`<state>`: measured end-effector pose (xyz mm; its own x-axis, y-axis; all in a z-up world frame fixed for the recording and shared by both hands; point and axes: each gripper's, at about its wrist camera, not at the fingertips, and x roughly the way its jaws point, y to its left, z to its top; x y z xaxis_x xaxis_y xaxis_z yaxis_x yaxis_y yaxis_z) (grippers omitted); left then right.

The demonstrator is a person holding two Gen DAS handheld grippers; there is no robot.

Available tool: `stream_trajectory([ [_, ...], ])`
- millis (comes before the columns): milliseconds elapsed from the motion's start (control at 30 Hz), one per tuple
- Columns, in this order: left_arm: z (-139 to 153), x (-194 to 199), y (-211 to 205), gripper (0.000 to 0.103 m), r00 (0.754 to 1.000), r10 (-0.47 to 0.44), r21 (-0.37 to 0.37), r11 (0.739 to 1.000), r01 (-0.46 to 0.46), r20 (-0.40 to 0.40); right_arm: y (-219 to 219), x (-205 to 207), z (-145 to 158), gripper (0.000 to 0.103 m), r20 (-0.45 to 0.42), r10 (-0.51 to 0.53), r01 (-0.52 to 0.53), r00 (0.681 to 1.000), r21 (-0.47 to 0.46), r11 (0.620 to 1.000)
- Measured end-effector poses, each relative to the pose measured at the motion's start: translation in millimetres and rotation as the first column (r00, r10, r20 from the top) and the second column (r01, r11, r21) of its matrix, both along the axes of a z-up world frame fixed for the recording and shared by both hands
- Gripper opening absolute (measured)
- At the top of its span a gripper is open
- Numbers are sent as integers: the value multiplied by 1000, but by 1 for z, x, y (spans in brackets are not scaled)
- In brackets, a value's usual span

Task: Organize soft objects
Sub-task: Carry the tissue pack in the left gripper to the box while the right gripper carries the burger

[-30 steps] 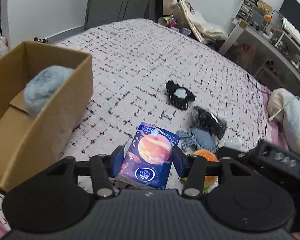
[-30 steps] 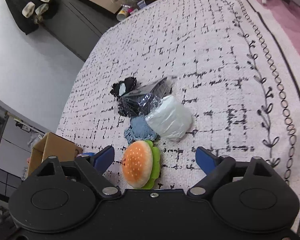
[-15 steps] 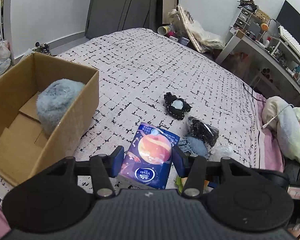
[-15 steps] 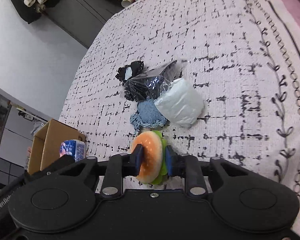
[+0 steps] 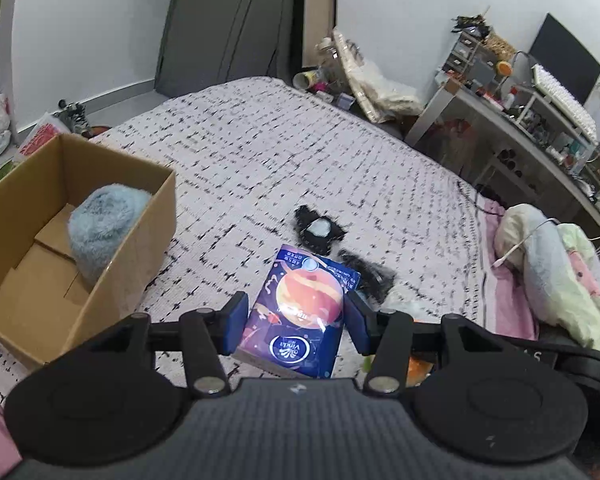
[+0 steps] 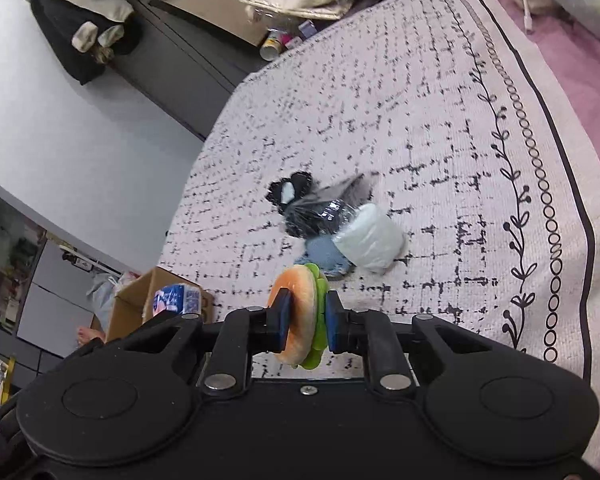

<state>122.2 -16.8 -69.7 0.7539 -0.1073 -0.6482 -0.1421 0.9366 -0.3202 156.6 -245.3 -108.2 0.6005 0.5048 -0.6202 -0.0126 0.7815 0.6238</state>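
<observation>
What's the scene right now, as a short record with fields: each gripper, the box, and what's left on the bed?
left gripper: shut on the tissue pack, held above the bedspread
right gripper: shut on the burger plush, squeezing it
cardboard box: open, on the bed to the left, holding a fluffy blue plush
left on the bed: black lace item, dark plastic bag, blue cloth, white roll, clustered and touching
</observation>
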Motion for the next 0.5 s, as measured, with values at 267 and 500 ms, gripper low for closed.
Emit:
stream_trajectory([
  [267,17,-4,8,51,999,-15,-17,1000,16,45,7,-8,15,17,28,0,0,1000,-9,1000],
  [500,26,-2,18,51,999,-25,-18,1000,26,48,16,-6,28,17,64,-23,23,998,9,1000],
])
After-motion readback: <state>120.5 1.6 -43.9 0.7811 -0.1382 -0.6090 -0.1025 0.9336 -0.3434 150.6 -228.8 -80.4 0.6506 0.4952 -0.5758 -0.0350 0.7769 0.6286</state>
